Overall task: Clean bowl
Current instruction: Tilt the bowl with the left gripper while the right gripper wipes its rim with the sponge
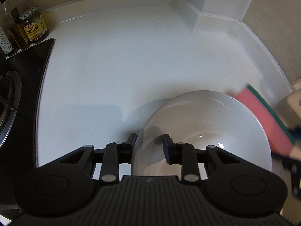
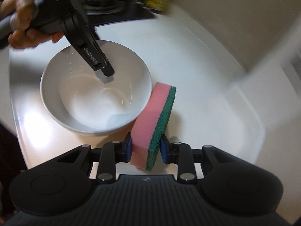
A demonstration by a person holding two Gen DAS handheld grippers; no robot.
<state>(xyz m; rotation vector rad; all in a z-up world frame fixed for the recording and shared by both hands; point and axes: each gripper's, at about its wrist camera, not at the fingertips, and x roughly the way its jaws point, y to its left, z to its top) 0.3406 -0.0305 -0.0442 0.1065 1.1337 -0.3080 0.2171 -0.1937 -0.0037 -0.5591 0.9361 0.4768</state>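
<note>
Right gripper [image 2: 144, 148], foreground of the right wrist view: black body, blue-padded jaws pinching a sponge [image 2: 150, 124] across its thickness. Sponge: pink foam on the left face, green scouring layer on the right, standing on edge and tilted, its upper end just beside the bowl's rim at centre frame; whether the two touch cannot be told.

Left gripper [image 1: 149, 146], foreground of the left wrist view: jaws spread wide, straddling the near rim of the bowl [image 1: 203, 131], one finger outside the wall, the other inside; no pad presses on the rim. From the right wrist view the same gripper comes in from the upper left, held by a hand [image 2: 24, 24], its tips hanging over the inside of the bowl.

Bowl: white, glossy, upright, on the white worktop [image 1: 122, 66]; lower right of the left wrist view, centre left of the right wrist view.

Sponge again, blurred, at the right edge of the left wrist view, over the bowl's right rim.

Background, left wrist view: jar with a yellow label and checked lid [image 1: 34, 26] at upper left, beside bottles; black gas hob [image 1: 20, 79] along the left edge.
</note>
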